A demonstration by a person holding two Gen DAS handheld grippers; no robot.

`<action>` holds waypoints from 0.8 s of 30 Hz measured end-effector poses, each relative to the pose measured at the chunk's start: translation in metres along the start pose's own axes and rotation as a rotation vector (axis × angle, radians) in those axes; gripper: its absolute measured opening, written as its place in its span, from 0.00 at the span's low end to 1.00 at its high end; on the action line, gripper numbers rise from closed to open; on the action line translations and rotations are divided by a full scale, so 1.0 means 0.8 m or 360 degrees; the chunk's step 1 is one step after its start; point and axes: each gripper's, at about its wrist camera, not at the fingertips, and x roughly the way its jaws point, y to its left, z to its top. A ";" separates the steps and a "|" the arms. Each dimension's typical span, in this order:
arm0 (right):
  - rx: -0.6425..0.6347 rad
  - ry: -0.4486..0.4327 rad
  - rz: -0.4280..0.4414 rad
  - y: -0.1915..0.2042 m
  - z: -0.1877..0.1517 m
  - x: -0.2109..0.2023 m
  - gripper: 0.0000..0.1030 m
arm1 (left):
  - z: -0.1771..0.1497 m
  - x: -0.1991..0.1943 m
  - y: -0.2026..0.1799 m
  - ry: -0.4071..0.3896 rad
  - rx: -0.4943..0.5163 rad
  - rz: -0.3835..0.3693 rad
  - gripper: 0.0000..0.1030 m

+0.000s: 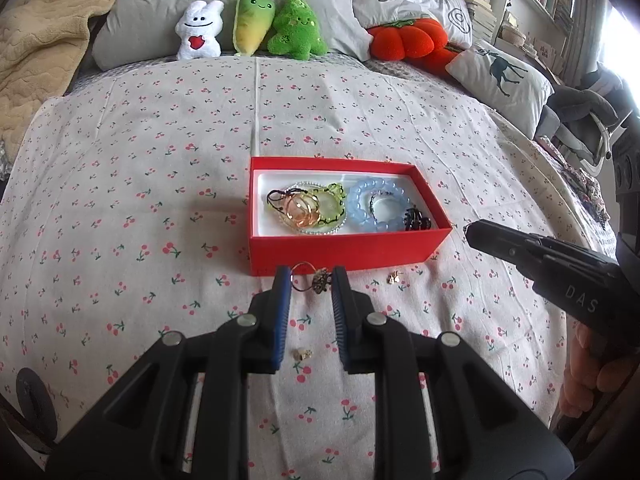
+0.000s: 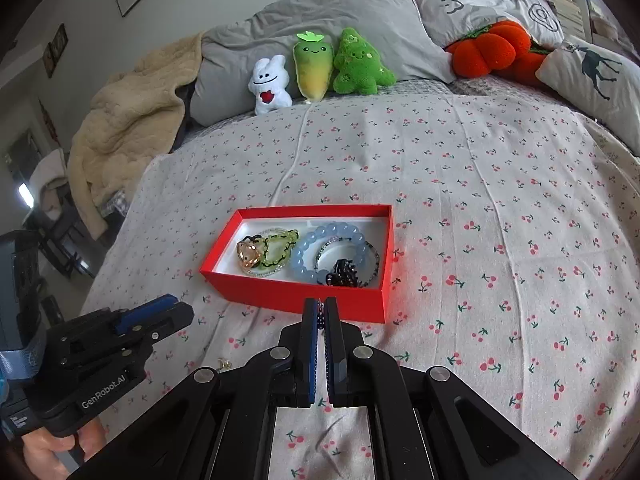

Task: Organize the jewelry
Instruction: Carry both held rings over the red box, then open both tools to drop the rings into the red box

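Observation:
A red box (image 1: 348,254) (image 2: 296,298) sits on the cherry-print bedsheet. It holds a blue bead bracelet (image 1: 378,208) (image 2: 332,252), a green bracelet (image 1: 330,208), gold bangles (image 1: 304,212) and a black clip (image 1: 418,222). Just before the box's front wall, my left gripper (image 1: 311,280) is shut on a gold hoop with a flower charm (image 1: 316,280). My right gripper (image 2: 320,308) is shut on a small dark beaded earring (image 2: 320,315), near the box's front right corner. Two small gold pieces (image 1: 394,278) (image 1: 301,354) lie loose on the sheet.
Plush toys (image 1: 248,24), grey pillows (image 2: 320,12) and an orange pumpkin cushion (image 1: 404,38) line the headboard end. A beige blanket (image 1: 44,48) is heaped at the far left. A deer-print pillow (image 1: 500,70) lies at the far right. A hand (image 1: 592,376) holds the right gripper.

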 end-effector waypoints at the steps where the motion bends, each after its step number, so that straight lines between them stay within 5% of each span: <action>1: 0.0005 0.0000 0.0003 0.000 0.005 0.004 0.03 | 0.005 0.004 0.000 0.0004 0.0000 -0.0007 0.22; 20: 0.0049 0.0129 -0.0014 -0.011 0.043 0.079 0.03 | 0.050 0.064 -0.008 0.0035 0.0082 0.0019 0.22; 24: 0.0044 0.0134 -0.0025 -0.014 0.044 0.083 0.03 | 0.049 0.057 -0.005 0.0007 0.0099 0.0037 0.32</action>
